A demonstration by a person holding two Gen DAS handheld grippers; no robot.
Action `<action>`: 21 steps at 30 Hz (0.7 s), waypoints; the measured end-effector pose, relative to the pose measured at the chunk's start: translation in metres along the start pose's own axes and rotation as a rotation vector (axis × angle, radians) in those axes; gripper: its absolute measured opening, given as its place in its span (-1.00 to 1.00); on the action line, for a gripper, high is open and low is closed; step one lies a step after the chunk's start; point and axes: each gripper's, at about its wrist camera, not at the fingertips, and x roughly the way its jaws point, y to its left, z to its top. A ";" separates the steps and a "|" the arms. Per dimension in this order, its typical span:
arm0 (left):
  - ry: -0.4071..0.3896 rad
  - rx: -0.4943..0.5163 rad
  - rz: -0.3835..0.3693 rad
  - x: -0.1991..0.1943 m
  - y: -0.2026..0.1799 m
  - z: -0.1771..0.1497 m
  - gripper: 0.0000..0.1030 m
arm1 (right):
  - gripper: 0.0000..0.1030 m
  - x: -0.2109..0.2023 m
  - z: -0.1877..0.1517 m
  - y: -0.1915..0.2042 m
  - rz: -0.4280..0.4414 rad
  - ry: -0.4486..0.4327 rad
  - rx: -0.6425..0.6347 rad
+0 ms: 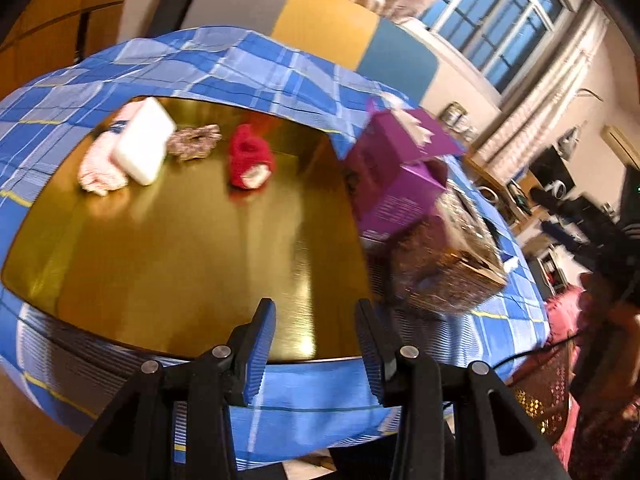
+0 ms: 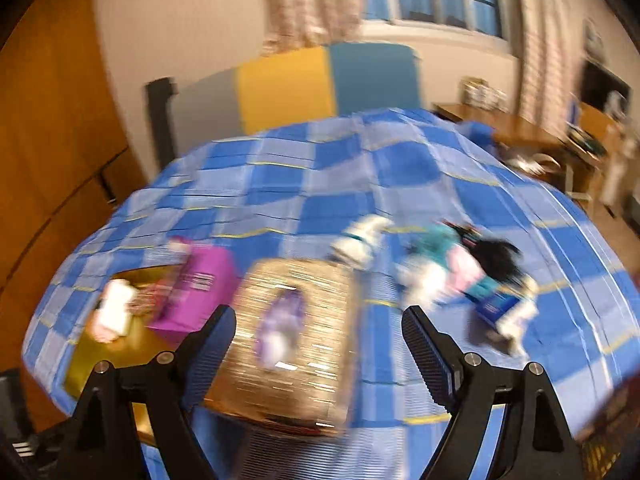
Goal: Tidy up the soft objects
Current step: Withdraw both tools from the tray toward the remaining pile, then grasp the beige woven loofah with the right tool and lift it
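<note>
A gold tray [image 1: 168, 264] lies on the blue checked cloth [image 1: 280, 80]. On its far side lie a pink patterned sock [image 1: 98, 168], a white sponge-like block [image 1: 144, 146], a patterned scrunchie [image 1: 196, 141] and a red sock [image 1: 250, 160]. My left gripper [image 1: 316, 344] is open and empty above the tray's near edge. My right gripper [image 2: 318, 340] is open and empty above a gold glitter box [image 2: 296, 340]. Further right, blurred, lie a white sock [image 2: 362, 240] and a pile of teal, pink and black soft items [image 2: 468, 276].
A purple box [image 1: 396, 168] stands at the tray's right edge next to the glitter box [image 1: 448, 264]; it also shows in the right wrist view [image 2: 196, 292]. Desks with clutter [image 2: 532, 136] stand to the right. A padded headboard [image 2: 296, 84] is behind.
</note>
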 end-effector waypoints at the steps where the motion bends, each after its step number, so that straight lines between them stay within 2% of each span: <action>1: 0.003 0.013 -0.005 0.001 -0.005 -0.001 -0.21 | 0.66 0.002 -0.003 -0.012 -0.017 0.008 0.020; 6: 0.022 0.069 -0.015 0.008 -0.027 -0.006 -0.21 | 0.66 0.018 -0.015 -0.093 -0.125 0.032 0.129; 11: 0.028 0.100 -0.011 0.009 -0.043 -0.009 -0.21 | 0.66 0.045 0.005 -0.160 -0.200 0.034 0.191; 13: 0.027 0.112 -0.004 0.008 -0.048 -0.009 -0.21 | 0.66 0.063 0.013 -0.180 -0.212 0.064 0.204; 16: 0.024 0.129 0.005 0.006 -0.056 -0.008 -0.21 | 0.66 0.088 0.015 -0.187 -0.181 0.136 0.174; 18: 0.019 0.139 0.012 0.005 -0.061 -0.007 -0.21 | 0.66 0.099 0.012 -0.173 -0.127 0.163 0.101; 20: 0.018 0.147 0.011 0.005 -0.067 -0.006 -0.21 | 0.66 0.100 0.005 -0.154 -0.055 0.183 0.035; 21: 0.021 0.150 0.009 0.006 -0.070 -0.006 -0.21 | 0.65 0.096 0.001 -0.144 0.026 0.190 0.014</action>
